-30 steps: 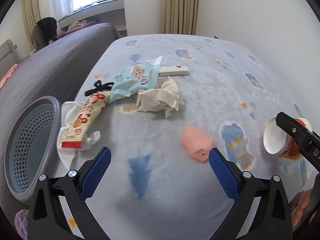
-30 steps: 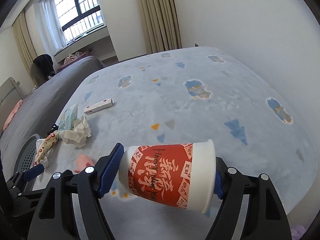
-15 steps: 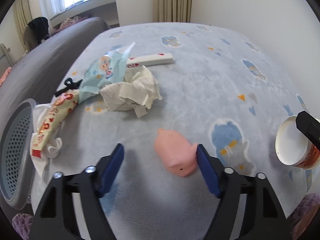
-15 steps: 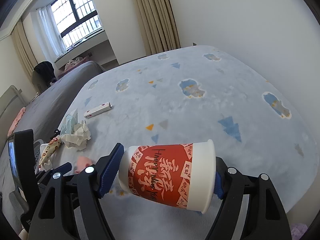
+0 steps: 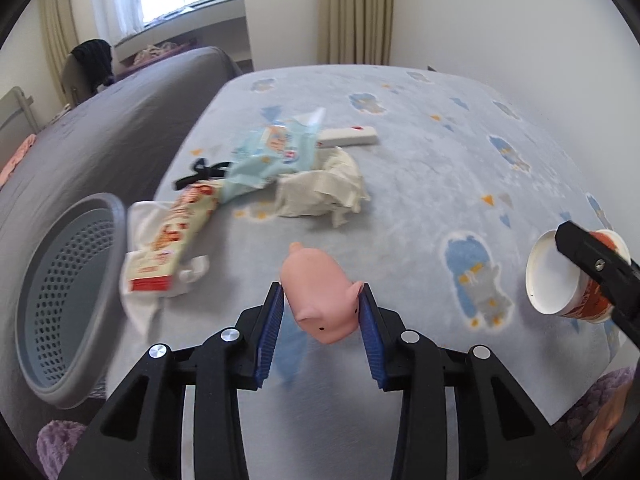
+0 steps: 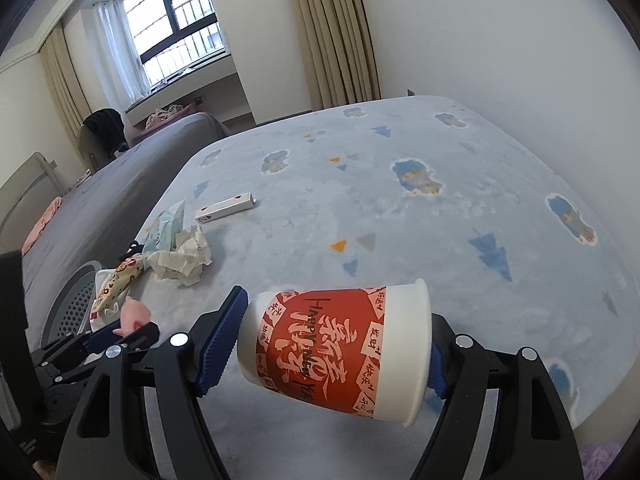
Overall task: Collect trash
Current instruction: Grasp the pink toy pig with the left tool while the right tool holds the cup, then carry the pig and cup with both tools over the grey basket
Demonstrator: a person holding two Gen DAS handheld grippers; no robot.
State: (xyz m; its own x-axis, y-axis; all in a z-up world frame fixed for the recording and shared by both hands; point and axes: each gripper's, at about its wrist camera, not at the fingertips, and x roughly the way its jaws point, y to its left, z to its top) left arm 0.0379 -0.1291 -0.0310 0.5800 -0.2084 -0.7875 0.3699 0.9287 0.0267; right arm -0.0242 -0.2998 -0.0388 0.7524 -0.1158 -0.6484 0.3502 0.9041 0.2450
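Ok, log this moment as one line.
left gripper: closing on pig | right gripper: holding cup | basket: left of pig

Daylight comes through a barred window (image 6: 176, 36) with sheer white curtains above a deep sill. Beige drapes (image 6: 332, 32) hang against plain cream walls (image 6: 500, 40). A grey bed (image 5: 100, 128) lies beside a pale blue blanket (image 6: 400, 208) printed with small triangles and cartoon patches.

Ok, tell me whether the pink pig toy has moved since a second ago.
Yes. The pink pig toy was lying on the blanket, clear of the left gripper; now it sits between the closing fingers, its snout toward the camera.
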